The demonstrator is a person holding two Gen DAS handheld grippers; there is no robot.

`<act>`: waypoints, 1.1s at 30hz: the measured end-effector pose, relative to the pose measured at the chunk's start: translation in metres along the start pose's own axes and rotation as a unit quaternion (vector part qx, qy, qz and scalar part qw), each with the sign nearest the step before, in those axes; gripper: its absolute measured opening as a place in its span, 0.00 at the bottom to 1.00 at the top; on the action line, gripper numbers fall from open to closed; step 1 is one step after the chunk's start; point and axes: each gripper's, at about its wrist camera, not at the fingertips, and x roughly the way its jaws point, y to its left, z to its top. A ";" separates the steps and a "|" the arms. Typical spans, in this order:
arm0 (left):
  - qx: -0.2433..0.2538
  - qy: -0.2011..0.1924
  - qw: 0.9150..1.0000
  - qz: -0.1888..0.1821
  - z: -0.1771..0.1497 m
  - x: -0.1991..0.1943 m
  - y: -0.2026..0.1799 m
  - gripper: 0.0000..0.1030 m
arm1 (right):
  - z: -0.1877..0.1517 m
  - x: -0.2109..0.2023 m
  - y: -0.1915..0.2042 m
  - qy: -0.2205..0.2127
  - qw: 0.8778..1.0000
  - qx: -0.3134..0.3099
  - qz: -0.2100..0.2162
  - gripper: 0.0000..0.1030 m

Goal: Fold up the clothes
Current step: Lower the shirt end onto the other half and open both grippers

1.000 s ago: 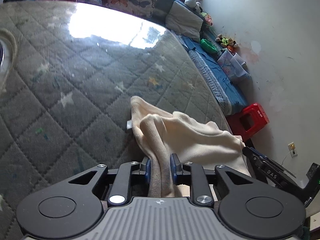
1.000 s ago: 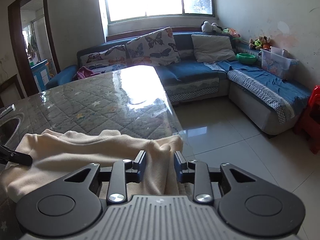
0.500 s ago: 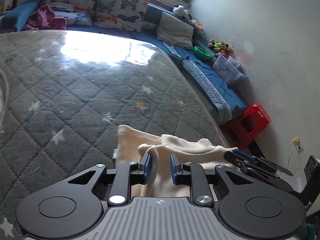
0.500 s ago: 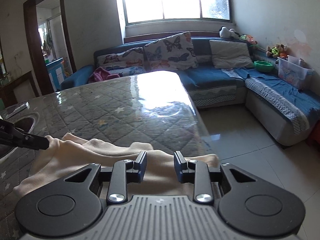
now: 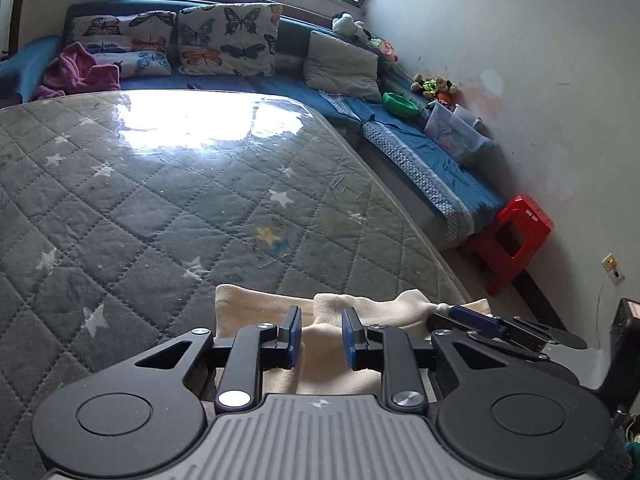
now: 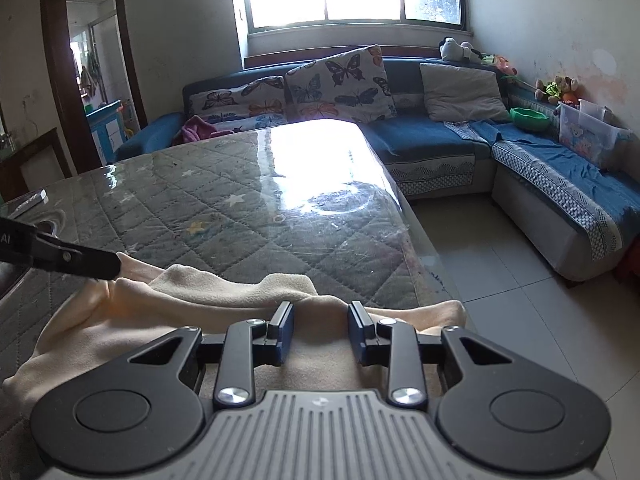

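- Cream garment (image 5: 320, 344): soft fleecy knit, bunched in rounded folds, lay along the near edge of the table (image 5: 168, 216), reaching its near right corner.
- Table top: grey quilted cloth, diamond stitching, small stars, under a glossy clear sheet with hard window glare toward the far edge.
- Left gripper (image 5: 320, 338): black arms, blue flat pads, ribbed grey body. A cloth fold sat between the jaws, which were narrowly parted; a gap showed at each pad, so whether it gripped could not be told.
- Right gripper (image 6: 321, 334): same build. Jaws a bit wider, a fabric hump rose between them; grip could not be told either. In the left wrist view it lay at the garment's right end (image 5: 492, 326).
- In the right wrist view the left gripper's tip (image 6: 100, 266) met the garment's left end.
- Versus a second earlier: the tall fold standing pinched in the left jaws had dropped to a low flat bundle; the left view had tilted up, showing more of the blue sofa (image 5: 420, 152) and butterfly cushions (image 5: 228, 40).
- Right view had shifted; more table was in front.
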 end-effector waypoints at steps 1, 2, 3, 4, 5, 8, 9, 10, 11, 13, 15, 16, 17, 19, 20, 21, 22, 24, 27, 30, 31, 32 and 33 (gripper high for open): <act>0.003 0.002 1.000 -0.007 0.000 0.000 -0.002 0.21 | 0.001 0.000 0.000 0.000 1.000 0.000 0.000 0.29; 0.008 0.005 1.000 -0.013 -0.001 0.001 -0.005 0.21 | 0.001 0.000 0.000 0.000 1.000 0.000 0.000 0.30; 0.013 0.010 1.000 -0.021 -0.002 0.003 -0.008 0.21 | 0.001 0.000 0.000 -0.001 1.000 0.000 -0.001 0.30; 0.017 0.016 0.999 -0.029 -0.003 0.006 -0.011 0.21 | 0.002 -0.002 0.000 -0.003 1.000 0.000 -0.002 0.32; 0.020 0.022 0.999 -0.034 -0.005 0.009 -0.014 0.21 | 0.002 -0.003 0.001 -0.006 1.000 -0.001 -0.002 0.33; 0.024 0.033 0.998 -0.036 -0.007 0.021 -0.019 0.21 | 0.003 -0.009 0.004 -0.012 1.000 -0.010 -0.004 0.36; 0.023 0.036 0.998 -0.034 -0.008 0.025 -0.020 0.21 | 0.003 -0.011 0.005 -0.012 1.000 -0.013 -0.004 0.37; 0.021 0.039 0.998 -0.032 -0.008 0.029 -0.020 0.21 | 0.003 -0.011 0.006 -0.012 1.000 -0.015 -0.004 0.39; 0.021 0.040 0.999 -0.030 -0.008 0.032 -0.020 0.21 | 0.003 -0.011 0.006 -0.012 1.000 -0.017 -0.003 0.39; 0.026 0.040 0.999 -0.020 -0.009 0.038 -0.018 0.21 | 0.003 -0.009 0.007 -0.010 1.000 -0.019 -0.002 0.41; 0.027 0.040 0.999 -0.011 -0.010 0.042 -0.016 0.20 | 0.003 -0.005 0.008 -0.006 1.000 -0.019 -0.002 0.42; 0.025 0.039 0.999 -0.011 -0.010 0.043 -0.014 0.20 | 0.003 -0.003 0.008 -0.004 1.000 -0.020 -0.002 0.43; 0.022 0.038 0.999 -0.011 -0.009 0.043 -0.013 0.20 | 0.003 -0.001 0.009 -0.004 1.000 -0.021 -0.003 0.44; 0.022 0.035 0.999 -0.012 -0.009 0.042 -0.014 0.20 | 0.004 -0.001 0.011 -0.005 1.000 -0.026 -0.006 0.44; 0.023 0.034 0.999 -0.013 -0.009 0.041 -0.014 0.20 | 0.005 -0.002 0.012 -0.007 1.000 -0.030 -0.008 0.44; 0.024 0.033 0.999 -0.013 -0.009 0.040 -0.015 0.20 | 0.005 -0.003 0.014 -0.011 0.999 -0.035 -0.008 0.45; 0.026 0.032 0.999 -0.015 -0.009 0.039 -0.016 0.20 | 0.007 -0.004 0.016 -0.013 0.999 -0.040 -0.006 0.47; 0.032 0.029 0.999 -0.018 -0.008 0.039 -0.019 0.21 | 0.009 -0.004 0.021 -0.014 0.999 -0.048 -0.004 0.49; 0.033 0.035 0.999 -0.014 -0.007 0.044 -0.020 0.21 | 0.010 0.005 0.027 -0.008 0.998 -0.058 -0.005 0.52; 0.024 0.037 0.999 -0.017 -0.007 0.047 -0.017 0.21 | 0.011 0.012 0.029 -0.005 0.998 -0.061 -0.006 0.53; 0.021 0.037 0.999 -0.018 -0.006 0.047 -0.016 0.21 | 0.012 0.012 0.028 -0.006 0.998 -0.060 -0.005 0.53; 0.020 0.038 0.999 -0.019 -0.006 0.047 -0.016 0.21 | 0.012 0.008 0.027 -0.010 0.998 -0.058 -0.004 0.53; 0.019 0.038 0.999 -0.019 -0.006 0.047 -0.015 0.21 | 0.012 0.005 0.028 -0.013 0.998 -0.059 -0.004 0.53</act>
